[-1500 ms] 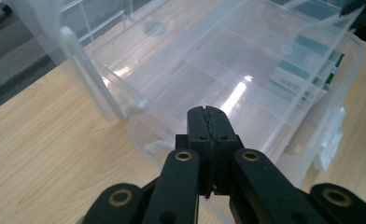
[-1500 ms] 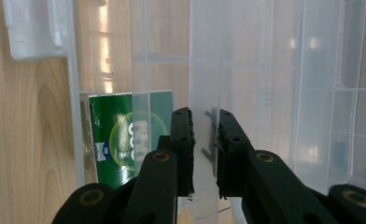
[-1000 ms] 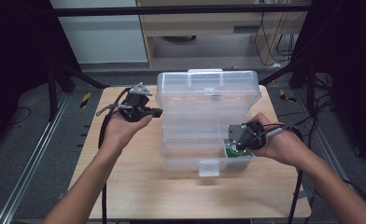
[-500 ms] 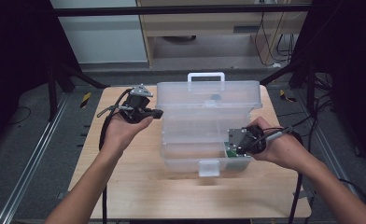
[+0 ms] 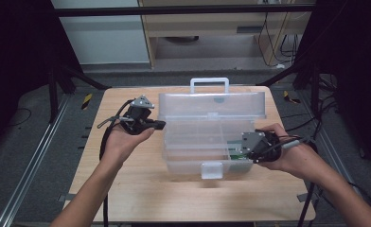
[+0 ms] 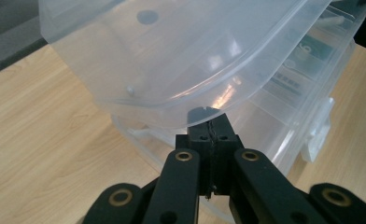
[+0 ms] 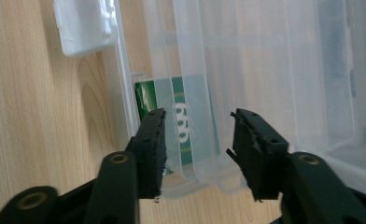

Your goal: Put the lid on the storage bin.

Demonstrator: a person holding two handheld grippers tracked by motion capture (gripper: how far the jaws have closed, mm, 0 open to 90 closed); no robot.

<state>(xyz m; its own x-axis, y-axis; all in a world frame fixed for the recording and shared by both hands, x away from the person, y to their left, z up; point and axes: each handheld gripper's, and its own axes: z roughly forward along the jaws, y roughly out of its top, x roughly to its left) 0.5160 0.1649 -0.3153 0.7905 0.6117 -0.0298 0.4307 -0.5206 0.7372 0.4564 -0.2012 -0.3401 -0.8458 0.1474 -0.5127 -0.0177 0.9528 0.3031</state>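
Note:
A clear plastic toolbox (image 5: 193,151) stands in the middle of the table, its lid (image 5: 212,105) raised and leaning back, white handle (image 5: 209,84) on top. My left gripper (image 5: 157,125) is shut, with its tips against the lid's left rim; in the left gripper view the closed gripper (image 6: 211,128) touches the underside of the lid's (image 6: 172,56) edge. My right gripper (image 5: 235,149) is open at the box's right end. In the right gripper view the gripper (image 7: 197,140) straddles the box's thin wall, and a green card (image 7: 176,121) lies inside.
The box's white latch (image 5: 212,170) hangs at its front, towards me. Bare wooden tabletop (image 5: 141,189) lies in front of and to the left of the box. Black frame legs and cables surround the table, and a cabinet stands behind it.
The lid has swung up and back from lying low over the box to standing open. Both hands have stayed close to where they were.

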